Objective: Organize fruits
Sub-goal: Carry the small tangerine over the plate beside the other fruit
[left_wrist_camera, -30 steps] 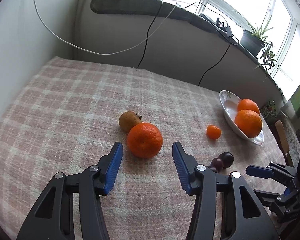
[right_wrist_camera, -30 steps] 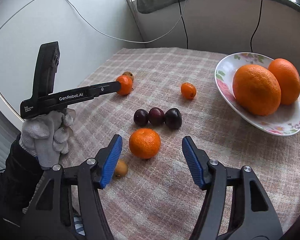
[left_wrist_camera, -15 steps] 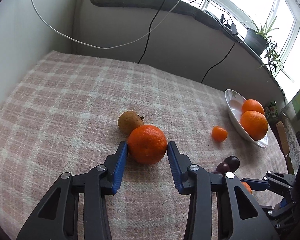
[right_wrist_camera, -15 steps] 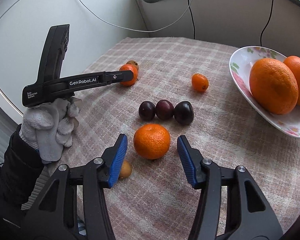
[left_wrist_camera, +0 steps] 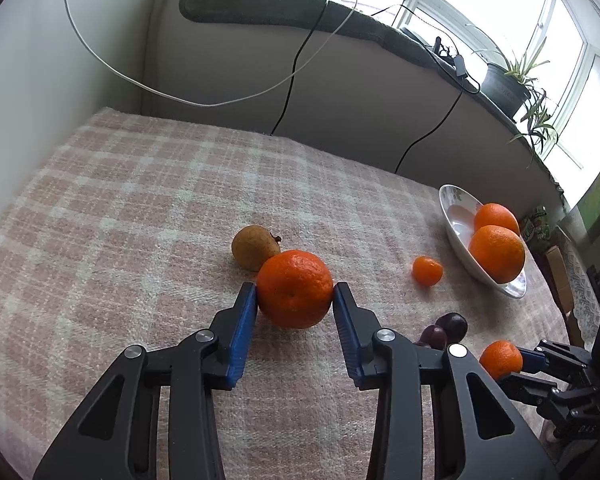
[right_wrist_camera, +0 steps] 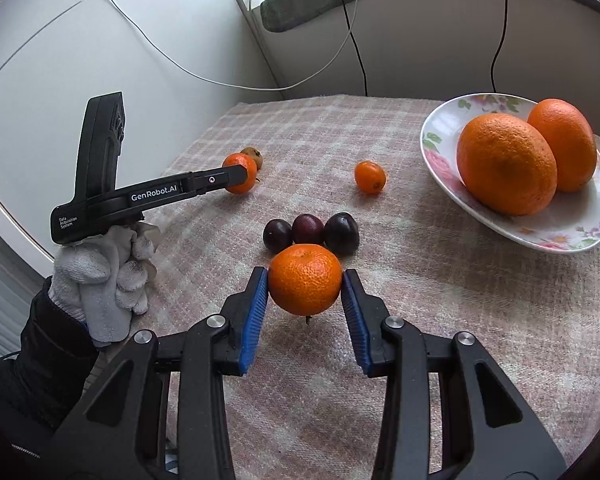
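My left gripper [left_wrist_camera: 295,300] has its blue pads pressed on both sides of a tangerine [left_wrist_camera: 295,288] that rests on the checked cloth, right in front of a brown round fruit [left_wrist_camera: 254,246]. My right gripper [right_wrist_camera: 305,289] is closing, and its pads touch a second tangerine [right_wrist_camera: 305,278] just in front of three dark plums [right_wrist_camera: 310,230]. A small orange fruit [right_wrist_camera: 370,177] lies alone beyond the plums. The flowered plate [right_wrist_camera: 440,148] at the right holds two large oranges [right_wrist_camera: 506,164].
A gloved hand [right_wrist_camera: 100,276] holds the left gripper's handle at the left of the right wrist view. Behind the table stands a low wall with hanging cables [left_wrist_camera: 296,68] and a potted plant [left_wrist_camera: 508,84] on its ledge. The checked cloth [left_wrist_camera: 120,208] covers the table to its far edge.
Both pairs of jaws have come in from wide open until the pads touch their tangerines. The right gripper has edged forward around its tangerine, towards the plums.
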Motion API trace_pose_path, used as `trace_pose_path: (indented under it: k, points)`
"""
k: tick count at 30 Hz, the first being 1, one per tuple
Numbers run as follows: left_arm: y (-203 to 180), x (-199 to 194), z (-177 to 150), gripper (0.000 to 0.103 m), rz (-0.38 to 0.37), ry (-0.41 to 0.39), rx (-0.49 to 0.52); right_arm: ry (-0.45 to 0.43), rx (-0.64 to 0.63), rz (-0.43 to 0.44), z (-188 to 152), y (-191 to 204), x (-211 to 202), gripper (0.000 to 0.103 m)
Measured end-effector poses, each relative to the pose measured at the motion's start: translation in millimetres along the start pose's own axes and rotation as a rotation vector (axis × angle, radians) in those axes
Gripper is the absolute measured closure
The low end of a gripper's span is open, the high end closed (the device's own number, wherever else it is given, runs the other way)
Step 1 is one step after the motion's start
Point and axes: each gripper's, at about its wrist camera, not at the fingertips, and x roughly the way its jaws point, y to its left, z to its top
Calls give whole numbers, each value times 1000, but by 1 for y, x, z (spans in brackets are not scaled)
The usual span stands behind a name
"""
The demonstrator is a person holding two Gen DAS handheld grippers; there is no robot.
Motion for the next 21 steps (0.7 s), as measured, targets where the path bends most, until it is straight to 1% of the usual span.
trace_pose_path:
  k: [4,11,21]
  points:
    - [-7,-6,1,66,-31,-16,-7,-49,18,-42,0,-10,-21,64]
    - [-38,-8,10,66,-89,-35,29,-109,50,-109,-2,-29,-51,64]
    - [-85,13,30,66,-162,-13,97,-181,78,-236,-6,-55,-89,64]
